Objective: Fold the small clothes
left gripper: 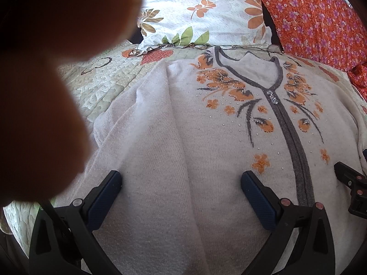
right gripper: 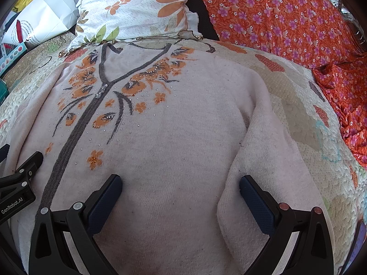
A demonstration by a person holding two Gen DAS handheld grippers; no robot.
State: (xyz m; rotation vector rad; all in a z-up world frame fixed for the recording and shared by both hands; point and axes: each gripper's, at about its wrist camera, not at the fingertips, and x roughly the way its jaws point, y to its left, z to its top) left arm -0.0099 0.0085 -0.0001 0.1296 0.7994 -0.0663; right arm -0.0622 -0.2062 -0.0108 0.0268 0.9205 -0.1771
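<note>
likely soft, limp pale-pink knit cardigan with orange flowers; left gripper and right gripper spread, empty; pinch sleeve edges.

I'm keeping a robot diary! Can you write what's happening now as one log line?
stage: before first fold | cardigan: flat, face up on quilt | left gripper: open, above cardigan | right gripper: open, above cardigan | sleeves: alongside body
</note>
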